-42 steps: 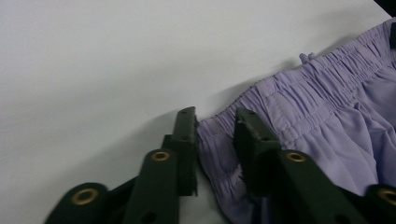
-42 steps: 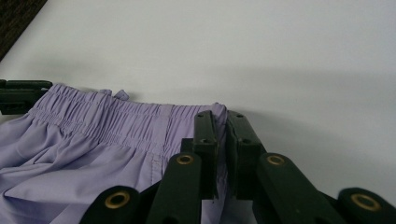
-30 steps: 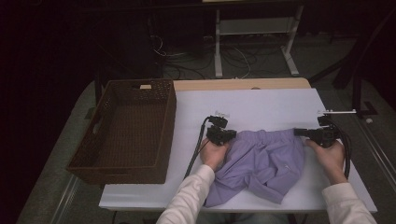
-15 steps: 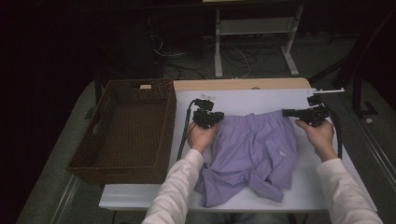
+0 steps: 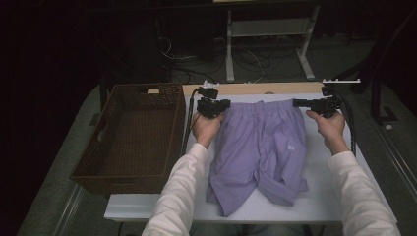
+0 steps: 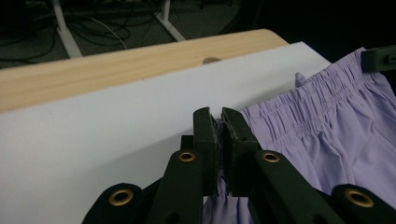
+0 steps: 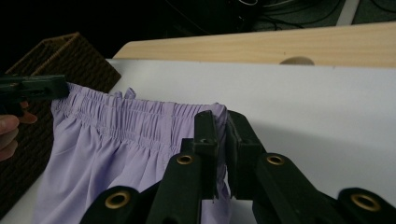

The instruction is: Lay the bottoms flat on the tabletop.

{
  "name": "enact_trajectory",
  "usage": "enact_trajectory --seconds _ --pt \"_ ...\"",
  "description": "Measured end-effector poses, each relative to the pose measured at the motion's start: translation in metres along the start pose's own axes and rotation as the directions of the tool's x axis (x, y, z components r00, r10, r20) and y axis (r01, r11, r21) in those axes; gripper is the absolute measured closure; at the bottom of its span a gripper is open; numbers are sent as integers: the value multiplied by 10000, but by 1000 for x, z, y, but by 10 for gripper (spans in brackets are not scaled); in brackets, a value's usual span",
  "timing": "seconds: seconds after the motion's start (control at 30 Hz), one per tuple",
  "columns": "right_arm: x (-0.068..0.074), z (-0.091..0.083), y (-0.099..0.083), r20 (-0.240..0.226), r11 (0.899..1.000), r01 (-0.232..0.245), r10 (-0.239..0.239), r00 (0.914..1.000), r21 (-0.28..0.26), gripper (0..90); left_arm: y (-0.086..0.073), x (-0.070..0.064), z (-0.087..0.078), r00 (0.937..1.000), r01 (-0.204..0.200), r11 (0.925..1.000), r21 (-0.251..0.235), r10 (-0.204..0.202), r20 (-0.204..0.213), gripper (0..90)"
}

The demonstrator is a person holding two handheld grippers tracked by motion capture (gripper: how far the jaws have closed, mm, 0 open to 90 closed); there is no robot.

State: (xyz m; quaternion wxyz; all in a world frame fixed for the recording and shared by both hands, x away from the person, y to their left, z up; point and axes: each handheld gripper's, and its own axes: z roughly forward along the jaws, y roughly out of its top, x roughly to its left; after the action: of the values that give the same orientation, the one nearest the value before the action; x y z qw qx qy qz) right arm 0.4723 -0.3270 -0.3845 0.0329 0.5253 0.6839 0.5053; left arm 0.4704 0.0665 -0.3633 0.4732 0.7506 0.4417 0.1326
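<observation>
A brown wicker basket [image 5: 129, 140] stood left of the lilac shorts [image 5: 260, 147], probably waiting to receive them. The left gripper [image 5: 222, 104] had its jaws clenched on the shorts' left waistband corner, the right gripper [image 5: 298, 103] on the opposite corner, so the elastic waistband was pulled taut and the shorts lay flat on the white table [image 5: 364, 162], likely ready for folding.

No readable text; small white mark on shorts [image 5: 260, 142] illegible.
</observation>
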Motion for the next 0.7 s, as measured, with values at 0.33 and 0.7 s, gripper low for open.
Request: enact_trajectory --seconds 0.33,0.7 --pt "13 -3 35 132 9981 576 -573 9983 -209 826 28 2 -9 9996 -216 9982 -557 206 -183 848" --pt "30 -3 57 98 9919 1218 -1215 9925 -349 826 34 9 -14 9986 -120 9946 -1036 66 -526 846"
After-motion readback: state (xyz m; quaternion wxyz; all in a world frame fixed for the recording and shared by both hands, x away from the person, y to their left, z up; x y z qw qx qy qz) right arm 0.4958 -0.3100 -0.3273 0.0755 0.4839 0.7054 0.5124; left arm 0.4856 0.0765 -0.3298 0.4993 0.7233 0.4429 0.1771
